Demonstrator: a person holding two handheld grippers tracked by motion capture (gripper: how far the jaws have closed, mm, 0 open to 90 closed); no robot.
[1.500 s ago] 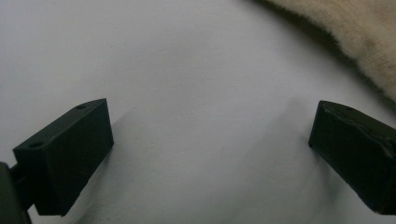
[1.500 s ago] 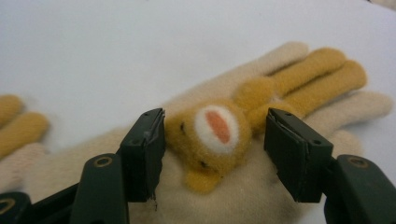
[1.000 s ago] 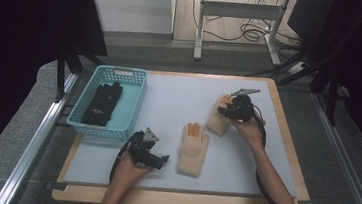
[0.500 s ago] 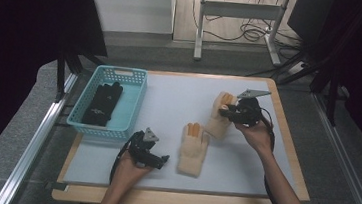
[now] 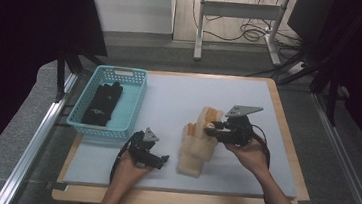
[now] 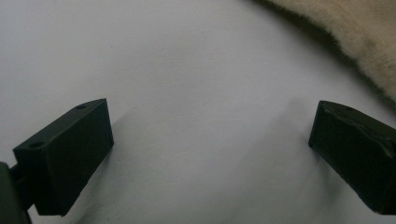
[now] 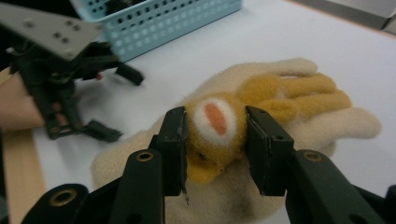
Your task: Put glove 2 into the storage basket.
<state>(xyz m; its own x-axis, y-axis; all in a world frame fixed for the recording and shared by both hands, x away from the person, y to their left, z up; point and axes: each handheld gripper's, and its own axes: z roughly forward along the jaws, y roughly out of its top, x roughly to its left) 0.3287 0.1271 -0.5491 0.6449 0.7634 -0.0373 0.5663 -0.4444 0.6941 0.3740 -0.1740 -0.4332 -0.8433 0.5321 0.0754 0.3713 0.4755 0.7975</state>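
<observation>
Right claw (image 7: 215,140) part-closed, clamped on cream glove's (image 7: 289,112) orange patch.

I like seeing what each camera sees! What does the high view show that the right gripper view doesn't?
The high view adds the whole white table with a wooden edge and the metal desk legs with cables behind it. The right gripper view adds the round white patch with an orange middle, squeezed between the jaws of the right gripper. Both share the light blue plastic basket, the left gripper and the cream fuzzy glove with orange fingers.
</observation>
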